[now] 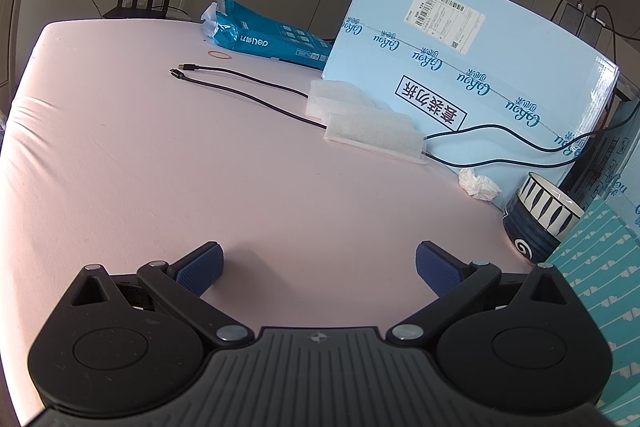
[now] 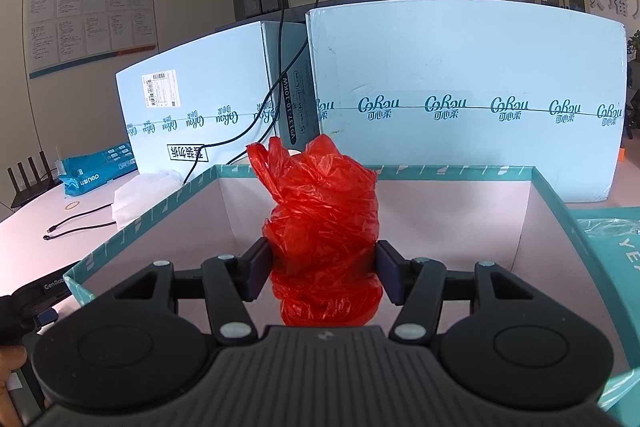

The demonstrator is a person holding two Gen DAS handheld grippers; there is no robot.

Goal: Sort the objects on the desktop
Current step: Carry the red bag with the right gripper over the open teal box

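A crumpled red plastic bag (image 2: 324,227) is clamped between the pads of the right gripper (image 2: 323,269) and is held above the pink floor of an open teal-rimmed box (image 2: 538,183), toward the box's near edge. The left gripper (image 1: 319,267) is seen spread wide with nothing between its fingers, over bare pink tabletop (image 1: 160,155) near the front edge. A striped bowl (image 1: 538,217) is set at the tabletop's right edge, a wad of white tissue (image 1: 478,183) just beside it, and a black cable (image 1: 240,89) is laid toward the far edge
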